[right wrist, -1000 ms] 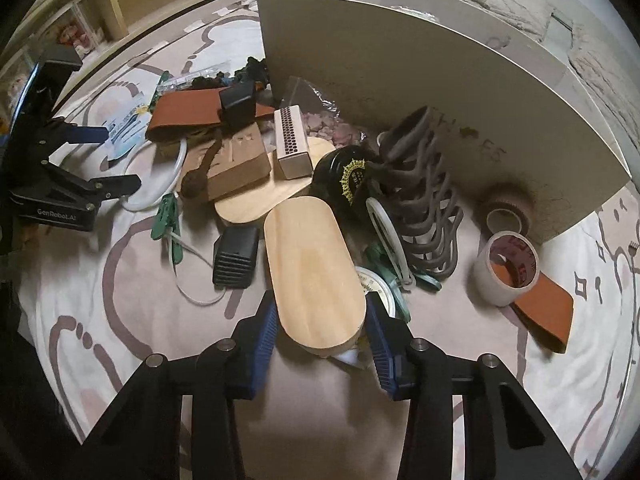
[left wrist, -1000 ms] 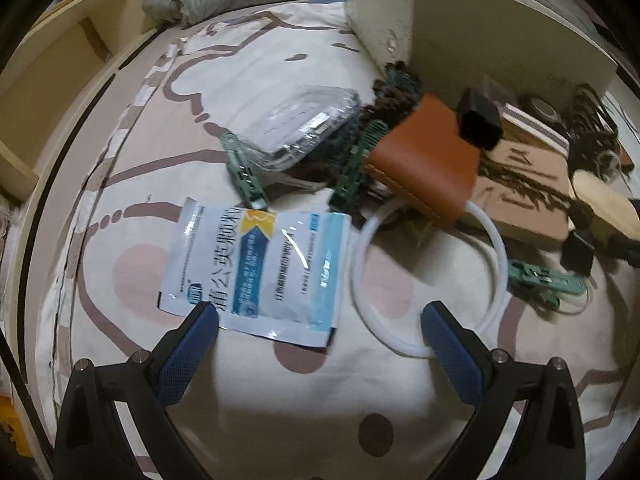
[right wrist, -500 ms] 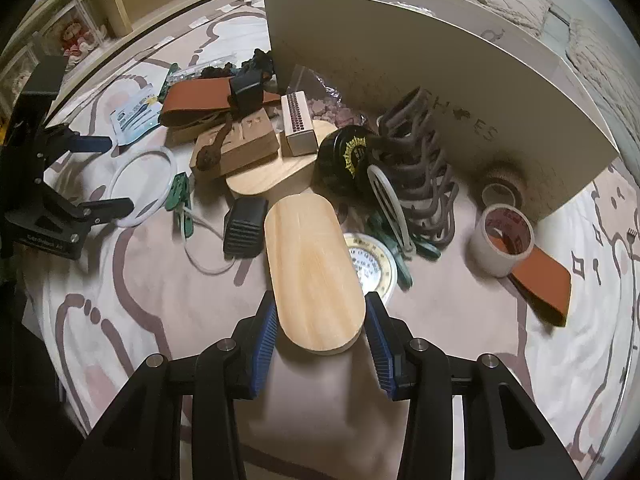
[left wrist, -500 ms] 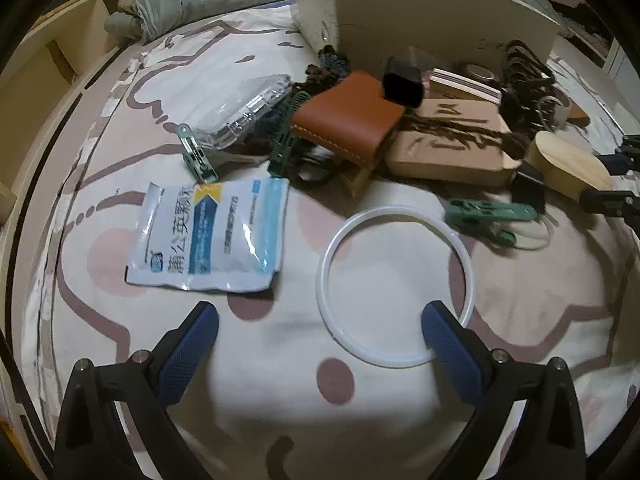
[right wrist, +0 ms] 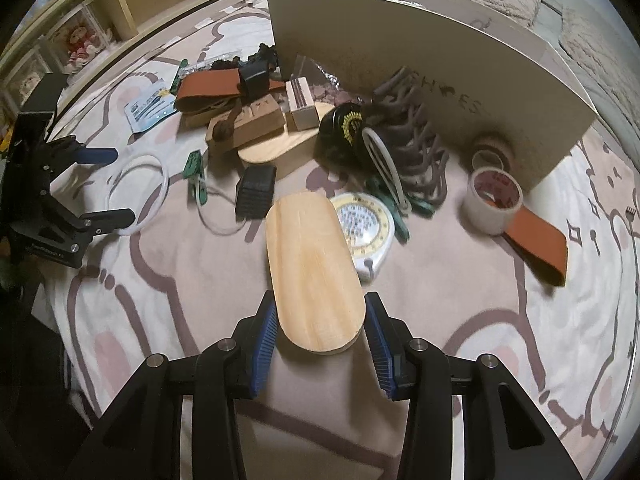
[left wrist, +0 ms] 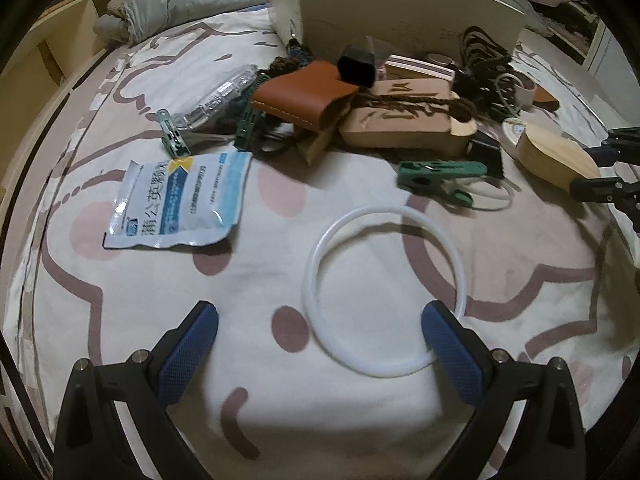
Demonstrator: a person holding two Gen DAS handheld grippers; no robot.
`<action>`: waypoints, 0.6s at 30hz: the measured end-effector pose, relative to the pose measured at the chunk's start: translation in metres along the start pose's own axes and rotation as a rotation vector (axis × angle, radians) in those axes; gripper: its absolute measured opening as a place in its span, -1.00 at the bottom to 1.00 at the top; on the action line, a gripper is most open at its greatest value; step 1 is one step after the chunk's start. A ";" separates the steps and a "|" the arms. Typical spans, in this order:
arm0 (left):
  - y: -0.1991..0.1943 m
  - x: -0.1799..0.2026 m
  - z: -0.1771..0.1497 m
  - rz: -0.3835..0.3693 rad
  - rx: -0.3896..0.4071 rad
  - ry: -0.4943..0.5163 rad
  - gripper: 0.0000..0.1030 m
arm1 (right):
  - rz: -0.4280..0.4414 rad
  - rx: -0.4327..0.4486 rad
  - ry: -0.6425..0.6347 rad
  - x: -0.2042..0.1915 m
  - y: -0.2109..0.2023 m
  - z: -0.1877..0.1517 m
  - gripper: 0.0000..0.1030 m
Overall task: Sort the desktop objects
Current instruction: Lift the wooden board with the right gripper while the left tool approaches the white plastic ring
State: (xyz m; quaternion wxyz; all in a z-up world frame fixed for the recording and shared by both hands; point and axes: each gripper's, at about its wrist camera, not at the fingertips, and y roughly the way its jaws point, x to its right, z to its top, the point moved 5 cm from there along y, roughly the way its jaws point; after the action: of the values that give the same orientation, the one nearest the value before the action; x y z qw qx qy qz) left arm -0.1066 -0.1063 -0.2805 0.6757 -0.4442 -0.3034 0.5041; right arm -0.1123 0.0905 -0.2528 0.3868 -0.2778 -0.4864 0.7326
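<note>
My right gripper (right wrist: 320,334) is shut on an oval wooden board (right wrist: 312,268) and holds it above the patterned cloth; the board also shows at the right of the left wrist view (left wrist: 554,156). My left gripper (left wrist: 320,340) is open and empty, low over a white ring (left wrist: 384,288). The ring lies flat between its fingers. In the right wrist view the left gripper (right wrist: 108,184) sits at the left by the ring (right wrist: 138,196). A blue and white sachet (left wrist: 180,204) lies left of the ring.
A pile lies beyond: brown leather case (left wrist: 304,92), wooden block (left wrist: 400,120), green clips (left wrist: 440,176), clear case (left wrist: 216,96), black pouch (right wrist: 344,132), tape roll (right wrist: 494,196), round dial (right wrist: 360,224), coiled cord (right wrist: 416,136). A cream box wall (right wrist: 420,48) stands behind.
My left gripper has pulled back and swung right, so the ring now lies between its fingers. My right gripper has drawn back and lifted the wooden board away from the pile.
</note>
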 end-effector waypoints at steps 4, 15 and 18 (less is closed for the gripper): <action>-0.001 0.005 -0.005 -0.012 -0.009 0.001 0.99 | 0.009 -0.011 0.003 0.004 -0.005 -0.012 -0.16; -0.004 0.016 -0.010 -0.025 -0.034 0.025 0.99 | 0.026 -0.038 -0.012 0.008 -0.011 -0.043 -0.18; -0.007 0.016 -0.008 -0.053 -0.043 0.014 0.99 | 0.018 -0.045 -0.024 0.008 -0.009 -0.050 -0.18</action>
State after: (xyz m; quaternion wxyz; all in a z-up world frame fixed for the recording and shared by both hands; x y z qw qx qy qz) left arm -0.0921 -0.0939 -0.2776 0.6812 -0.4540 -0.3212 0.4761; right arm -0.0751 0.1239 -0.2634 0.3678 -0.2822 -0.5049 0.7281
